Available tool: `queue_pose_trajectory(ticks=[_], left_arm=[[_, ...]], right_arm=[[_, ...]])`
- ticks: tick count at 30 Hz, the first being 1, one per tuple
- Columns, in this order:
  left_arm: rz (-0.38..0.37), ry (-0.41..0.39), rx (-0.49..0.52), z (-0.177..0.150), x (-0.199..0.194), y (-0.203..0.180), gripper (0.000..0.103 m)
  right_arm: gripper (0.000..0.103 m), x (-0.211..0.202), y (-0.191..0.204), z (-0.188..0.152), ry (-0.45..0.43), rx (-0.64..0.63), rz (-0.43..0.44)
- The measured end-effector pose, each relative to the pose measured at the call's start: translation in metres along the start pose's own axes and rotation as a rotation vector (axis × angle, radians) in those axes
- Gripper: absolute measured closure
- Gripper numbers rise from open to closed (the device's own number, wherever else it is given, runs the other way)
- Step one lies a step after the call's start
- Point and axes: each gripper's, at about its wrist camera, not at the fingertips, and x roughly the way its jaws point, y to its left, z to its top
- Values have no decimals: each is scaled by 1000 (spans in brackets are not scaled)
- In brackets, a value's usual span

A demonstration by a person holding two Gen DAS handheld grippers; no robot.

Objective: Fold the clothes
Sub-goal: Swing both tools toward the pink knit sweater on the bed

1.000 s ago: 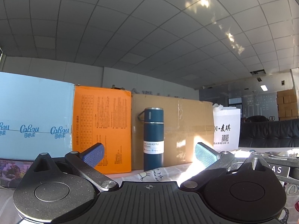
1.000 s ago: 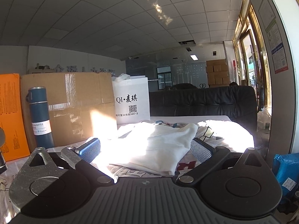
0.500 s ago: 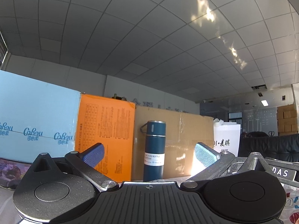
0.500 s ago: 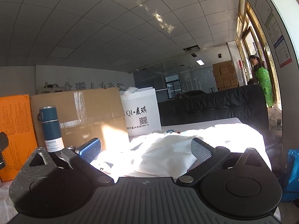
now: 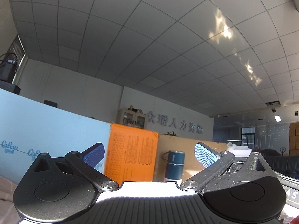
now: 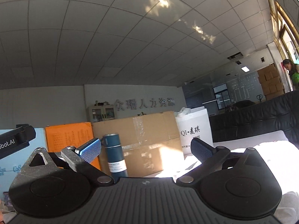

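My left gripper (image 5: 148, 155) is open and empty, raised and tilted up toward the ceiling. My right gripper (image 6: 145, 152) is open and empty, also tilted up. White clothing (image 6: 269, 147) lies sunlit on the table at the right of the right wrist view, mostly hidden behind the gripper body. No clothing shows in the left wrist view. The other gripper's body (image 6: 15, 140) shows at the left edge of the right wrist view.
A dark blue vacuum bottle (image 6: 115, 155) (image 5: 174, 165) stands before a cardboard box (image 6: 142, 136). An orange board (image 5: 130, 155), a light blue board (image 5: 46, 132) and a white bag (image 6: 194, 130) line the back. A black sofa (image 6: 252, 115) is at right.
Both grippers have risen and tilted upward, so the table and the white clothing dropped out of most of both views. Both stayed open.
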Motion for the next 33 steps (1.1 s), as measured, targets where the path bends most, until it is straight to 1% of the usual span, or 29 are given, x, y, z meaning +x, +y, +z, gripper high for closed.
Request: queue_pose_trajectory(ticks=[4,9,13,16,19,23,25,26,27,29,30,33], left_arm=[[106,-55,26,25,-23,29,0],[291,-89,25,53,-55,78,0],[444,-129,62,72,-85,116,0],[535,-147,89,85,-105,145,0],[598,-127,78,95,-123,178,0],[629,-63,72,99,-142,221,0],[696,-56,8,99,-152,245,0],[735,-54,-30,99,-158,257,0],[772,-57,-79,100,-164,270,0],[819,-65,-208,99,-180,294,0],[826,-65,-271,98,-188,305,0],[788,-48,-404,90,-205,331,0]], right_arm=[[0,-17,31,17,41,30,171],[0,-36,74,38,96,64,382],[0,-52,108,55,141,92,550],[0,-60,134,62,190,108,647],[0,-61,159,61,236,100,715],[0,-53,193,47,326,79,802],[0,-56,215,41,376,57,839],[0,-50,230,33,399,39,869],[0,-44,245,26,423,22,900],[0,-44,269,11,477,13,966],[0,-45,281,4,504,9,999],[3,-49,319,-20,612,7,1076]])
